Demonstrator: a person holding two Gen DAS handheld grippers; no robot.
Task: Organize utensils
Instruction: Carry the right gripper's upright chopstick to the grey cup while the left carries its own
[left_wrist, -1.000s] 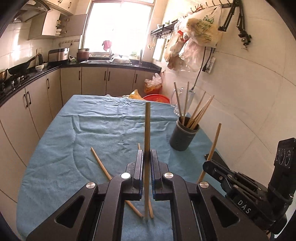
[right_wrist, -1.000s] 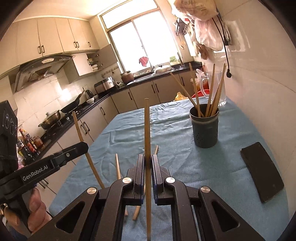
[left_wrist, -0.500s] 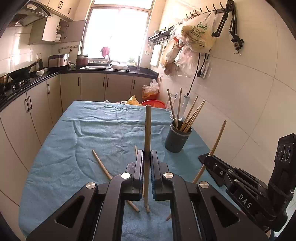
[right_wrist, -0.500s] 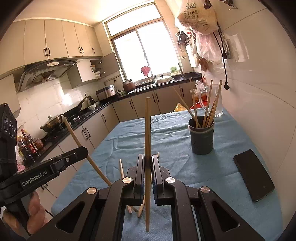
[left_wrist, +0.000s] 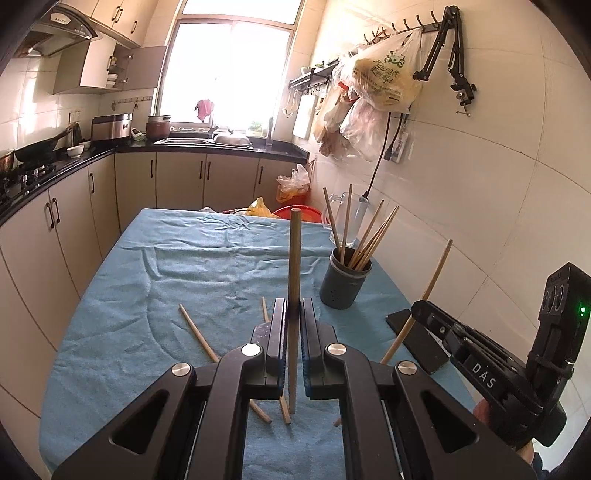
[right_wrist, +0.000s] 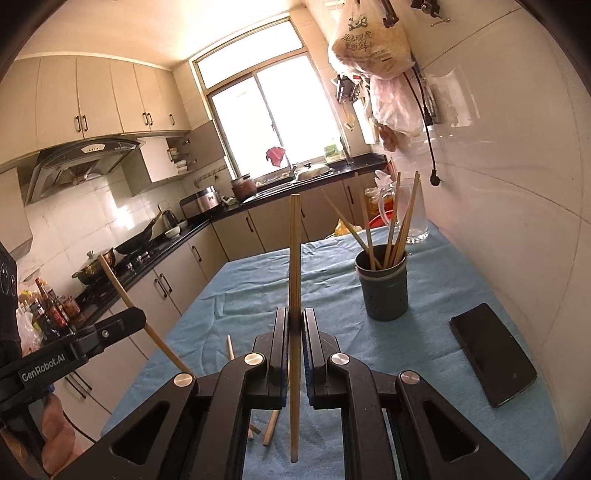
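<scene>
**Holding one chopstick in each claw, ready for the cup**

Standing almost straight up, a chopstick is pinched tight in the closed left claw. Its top pokes up above the claw and its bottom hangs below, clear of the blue worktop. The right claw is closed on its own chopstick the same way. Held upright like this, each stick looks ready to drop tip-first into the dark cup.

The cup sits ahead of both claws and off to the right, already holding a bunch of sticks. More loose chopsticks lie flat on the worktop just under and to the left of the left claw. A black phone lies to the right of the right claw.
</scene>
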